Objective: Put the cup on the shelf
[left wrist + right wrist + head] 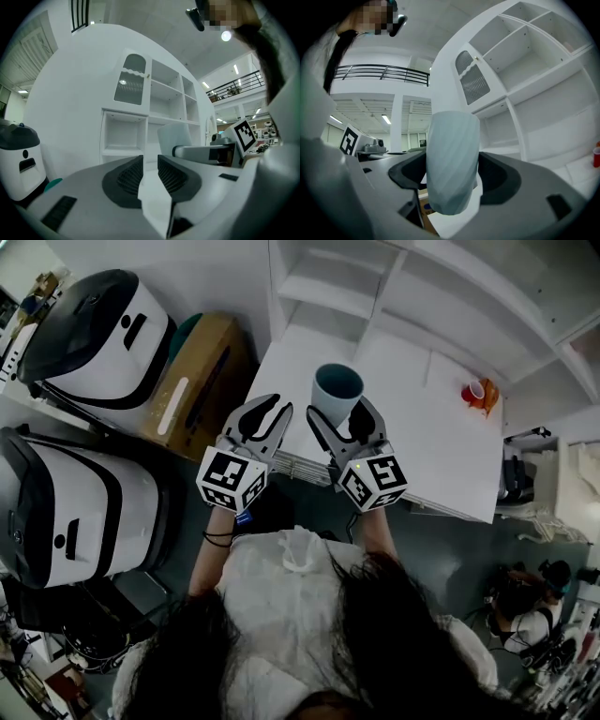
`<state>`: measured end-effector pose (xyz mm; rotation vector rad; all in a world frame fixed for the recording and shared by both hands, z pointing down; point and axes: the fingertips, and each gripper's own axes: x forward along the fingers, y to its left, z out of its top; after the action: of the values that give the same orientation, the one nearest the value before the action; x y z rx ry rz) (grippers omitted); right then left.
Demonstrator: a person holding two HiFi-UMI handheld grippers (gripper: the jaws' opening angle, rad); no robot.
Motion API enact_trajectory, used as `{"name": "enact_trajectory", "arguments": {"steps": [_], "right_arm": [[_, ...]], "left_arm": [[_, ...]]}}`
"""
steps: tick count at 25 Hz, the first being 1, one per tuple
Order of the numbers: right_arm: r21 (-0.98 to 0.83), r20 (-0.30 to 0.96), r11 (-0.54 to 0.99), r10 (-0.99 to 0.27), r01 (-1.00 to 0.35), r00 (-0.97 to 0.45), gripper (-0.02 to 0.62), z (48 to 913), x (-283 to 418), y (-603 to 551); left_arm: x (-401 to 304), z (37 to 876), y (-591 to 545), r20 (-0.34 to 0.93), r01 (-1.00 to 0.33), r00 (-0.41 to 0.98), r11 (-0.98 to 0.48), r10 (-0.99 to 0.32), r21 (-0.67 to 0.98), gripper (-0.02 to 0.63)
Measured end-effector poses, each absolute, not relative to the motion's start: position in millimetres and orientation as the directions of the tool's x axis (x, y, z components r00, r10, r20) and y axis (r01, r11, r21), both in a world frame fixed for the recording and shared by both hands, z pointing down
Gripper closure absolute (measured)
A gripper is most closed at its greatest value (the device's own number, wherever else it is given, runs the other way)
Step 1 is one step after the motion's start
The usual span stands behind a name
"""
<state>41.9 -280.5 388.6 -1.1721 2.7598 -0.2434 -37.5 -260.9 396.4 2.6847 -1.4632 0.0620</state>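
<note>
- Cup (337, 390): pale blue-grey, upright, mouth up, clamped at its sides between the jaws of the right tongs (345, 420). The jaws stand wide, one pad on each side of the cup wall. Its inside reads dark in the head view, so contents cannot be made out.
- Left tongs (266, 416): just left of the right tongs and level with them. The jaws stand a narrow gap apart, with only white surface showing between the pads.
- Small red cup (473, 392): well to the right of the right tongs, at the far edge of the worktop (441, 456), with an orange item touching it.
- Shelf unit (375, 296): white, open compartments, directly ahead of both tongs. The nearest compartments show bare white boards.
- Left of the left tongs, off the worktop: a cardboard box (197, 381) and two white machines with dark tops (94, 334).
- Worktop: white, and both tongs are over its near edge.
- Room: the right gripper view shows a railed upper gallery (379, 72) and ceiling strip lights.
</note>
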Motion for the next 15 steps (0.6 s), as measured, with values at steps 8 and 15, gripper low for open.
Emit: {"name": "enact_trajectory", "arguments": {"steps": [8,15], "right_arm": [[-0.196,-0.05,0.627,-0.775,-0.754,-0.63,0.252,385,10,-333],[-0.179,-0.045,0.589,-0.805,-0.788,-0.592,0.252,385,-15,-376]], "left_arm": [[-70,394,-312,0.071,-0.795,0.606,-0.603,-0.792,0.06,0.514],[-99,396,-346,0.067,-0.77,0.638,-0.634,-0.767,0.072,0.514]]}}
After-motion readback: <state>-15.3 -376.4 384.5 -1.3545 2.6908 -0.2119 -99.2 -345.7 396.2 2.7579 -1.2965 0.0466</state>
